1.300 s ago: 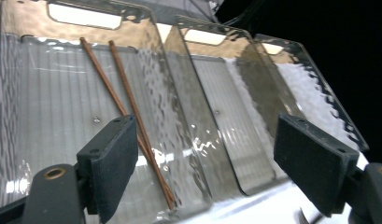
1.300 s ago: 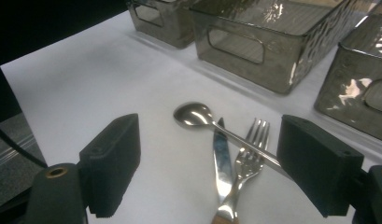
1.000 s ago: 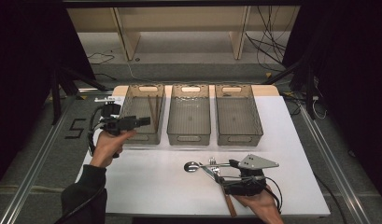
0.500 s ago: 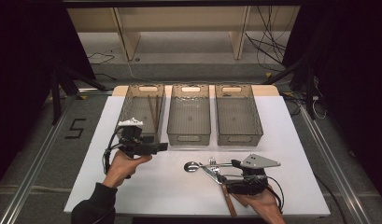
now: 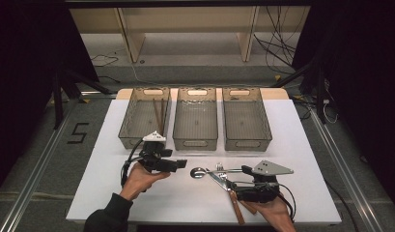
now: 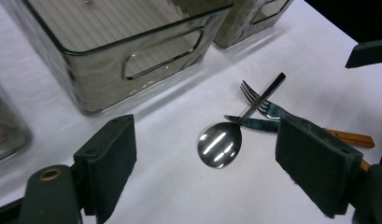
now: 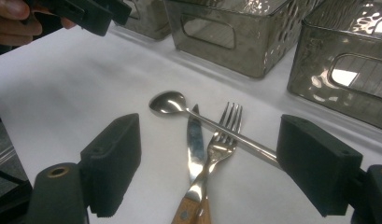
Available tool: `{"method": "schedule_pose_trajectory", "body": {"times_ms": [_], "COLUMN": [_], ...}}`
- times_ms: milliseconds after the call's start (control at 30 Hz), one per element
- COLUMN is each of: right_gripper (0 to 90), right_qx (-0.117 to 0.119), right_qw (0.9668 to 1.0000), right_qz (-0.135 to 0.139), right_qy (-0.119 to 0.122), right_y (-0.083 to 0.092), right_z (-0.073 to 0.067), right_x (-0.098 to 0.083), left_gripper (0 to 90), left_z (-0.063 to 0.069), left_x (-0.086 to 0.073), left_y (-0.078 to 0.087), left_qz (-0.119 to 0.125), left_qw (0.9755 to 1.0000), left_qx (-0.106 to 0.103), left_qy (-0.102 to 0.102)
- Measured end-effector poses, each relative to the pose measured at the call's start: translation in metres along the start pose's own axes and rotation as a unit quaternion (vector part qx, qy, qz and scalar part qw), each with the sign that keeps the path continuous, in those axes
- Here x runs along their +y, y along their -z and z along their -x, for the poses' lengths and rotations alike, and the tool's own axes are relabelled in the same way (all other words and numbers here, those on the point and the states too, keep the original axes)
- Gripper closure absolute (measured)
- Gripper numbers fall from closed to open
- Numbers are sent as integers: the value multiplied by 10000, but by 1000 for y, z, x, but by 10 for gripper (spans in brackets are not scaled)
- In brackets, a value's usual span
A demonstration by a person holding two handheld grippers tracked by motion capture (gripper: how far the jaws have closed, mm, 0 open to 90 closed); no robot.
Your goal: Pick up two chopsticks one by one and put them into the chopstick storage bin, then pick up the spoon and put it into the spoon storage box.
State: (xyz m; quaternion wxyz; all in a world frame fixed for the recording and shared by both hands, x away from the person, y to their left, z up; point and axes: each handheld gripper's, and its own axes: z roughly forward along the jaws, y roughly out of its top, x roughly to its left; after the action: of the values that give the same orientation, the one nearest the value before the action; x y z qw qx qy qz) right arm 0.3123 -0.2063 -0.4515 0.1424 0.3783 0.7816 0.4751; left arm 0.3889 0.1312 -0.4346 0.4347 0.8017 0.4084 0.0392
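Nearest the person's edge of the white counter, the right tool rests low in the right hand, its jaws spread wide and holding nothing; in the right gripper view they stand to either side of the cutlery without touching it. Just ahead of that tool lies a small heap of three pieces: a knife and a fork, both with wooden handles that run back toward the person, and a spoon whose metal handle lies across the other two. The spoon's bowl points toward the left tool, with the knife's blade and the fork's tines fanned out beside it. To the left, a little farther from the edge, the left hand holds the left tool above the counter, aimed sideways at the cutlery; its jaws also stand wide apart and empty, and in the left gripper view the spoon's bowl sits between them, near but not touched. Behind the cutlery, three clear bins stand side by side in a row: the left bin holds a pair of brown sticks leaning along its right side, while the middle bin and the right bin look bare inside. Beyond the counter stands a pale wooden shelf, with dark cables on the floor.
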Motion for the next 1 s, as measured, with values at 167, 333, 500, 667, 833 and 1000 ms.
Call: {"method": "schedule_pose_trajectory", "body": {"times_ms": [167,333,500,667,833,1000], "right_gripper": [228,228,228,228,227,227], "right_qx": [0,-12,-52,-73,-84,-101], "right_qw": [10000,10000,9999,9999,9999,9998], "right_qz": [-7,-3,35,35,24,24], "right_qy": [-47,-78,-110,-118,-136,-190], "right_y": [0,1,2,2,4,5], "right_z": [2,4,5,6,7,10], "right_x": [-3,-4,-4,-4,-5,-6], "left_gripper": [200,199,197,196,196,196], "left_z": [8,15,19,25,29,30], "left_x": [-1,-3,-6,-9,-9,-9], "left_y": [-9,-18,-25,-32,-40,-49], "left_qz": [-82,-248,-352,-430,-574,-712], "left_qw": [9998,9991,9981,9972,9954,9939], "left_qx": [59,113,165,204,211,223], "left_qy": [-176,-333,-485,-583,-734,-812]}}
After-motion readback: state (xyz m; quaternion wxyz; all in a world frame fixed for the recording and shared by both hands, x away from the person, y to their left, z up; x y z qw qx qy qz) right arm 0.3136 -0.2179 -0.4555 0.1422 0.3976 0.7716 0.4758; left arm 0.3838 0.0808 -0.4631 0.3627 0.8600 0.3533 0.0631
